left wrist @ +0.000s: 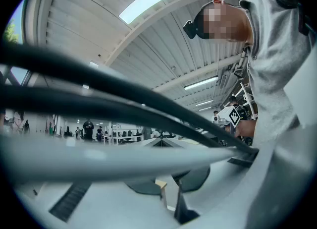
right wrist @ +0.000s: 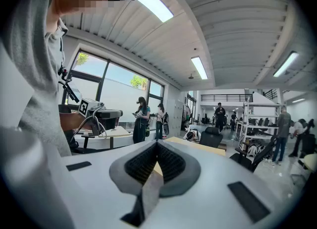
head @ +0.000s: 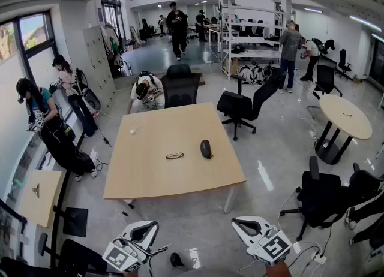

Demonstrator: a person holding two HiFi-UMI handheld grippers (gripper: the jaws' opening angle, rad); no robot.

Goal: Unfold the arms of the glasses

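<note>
With the glasses [head: 174,156] lying untouched on the table [head: 150,181], well apart from the left gripper [head: 143,232] and right gripper [head: 248,226], both closed and empty, the task is judged unstarted and an approach with opened jaws is called for.

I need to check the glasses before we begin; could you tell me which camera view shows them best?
The head view: the glasses lie on the table, just left of a dark object. The right gripper view shows only a strip of tabletop past its jaws, and the left gripper view shows no glasses.

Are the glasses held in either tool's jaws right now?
No, the dark-framed glasses lie on the light wooden table, beside a black oval case.
</note>
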